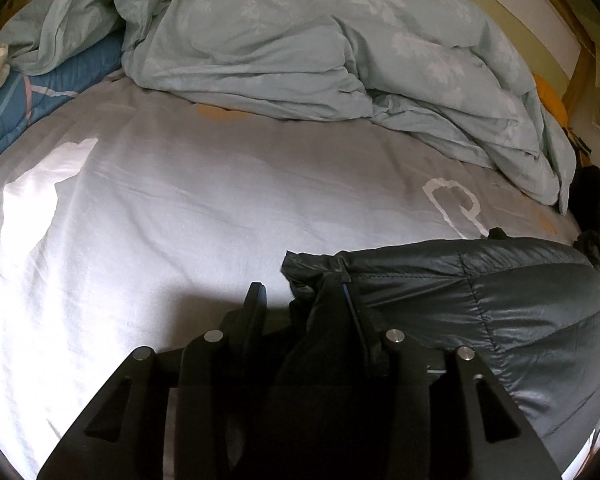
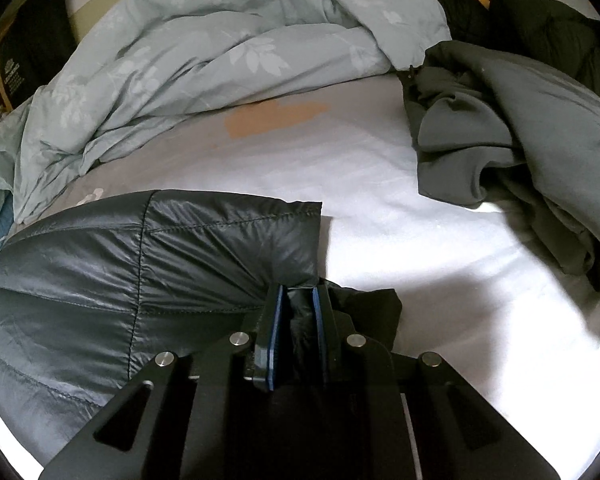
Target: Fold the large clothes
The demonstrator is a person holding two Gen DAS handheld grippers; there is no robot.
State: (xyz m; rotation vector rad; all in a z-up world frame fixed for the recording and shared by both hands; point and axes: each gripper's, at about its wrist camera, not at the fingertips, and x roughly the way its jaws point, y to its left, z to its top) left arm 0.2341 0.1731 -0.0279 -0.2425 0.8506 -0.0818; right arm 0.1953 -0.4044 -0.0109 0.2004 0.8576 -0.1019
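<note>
A black quilted puffer jacket [image 1: 480, 300] lies flat on the pale bed sheet [image 1: 160, 200], low and to the right in the left wrist view. My left gripper [image 1: 298, 288] is open at the jacket's near left corner. The fabric lies loose between the fingers and rests against the right one, clear of the left finger [image 1: 256, 300]. In the right wrist view the jacket [image 2: 160, 260] fills the lower left. My right gripper [image 2: 299, 292] is shut on a bunch of its black fabric at the right corner, pinched between the blue pads.
A crumpled pale green duvet [image 1: 300, 40] [image 2: 200, 60] is heaped along the far side of the bed. A grey garment [image 2: 500, 140] and a darker one [image 2: 540, 28] lie at the right. A blue quilt [image 1: 12, 108] shows at the far left. Bare sheet [image 2: 420, 260] lies between them.
</note>
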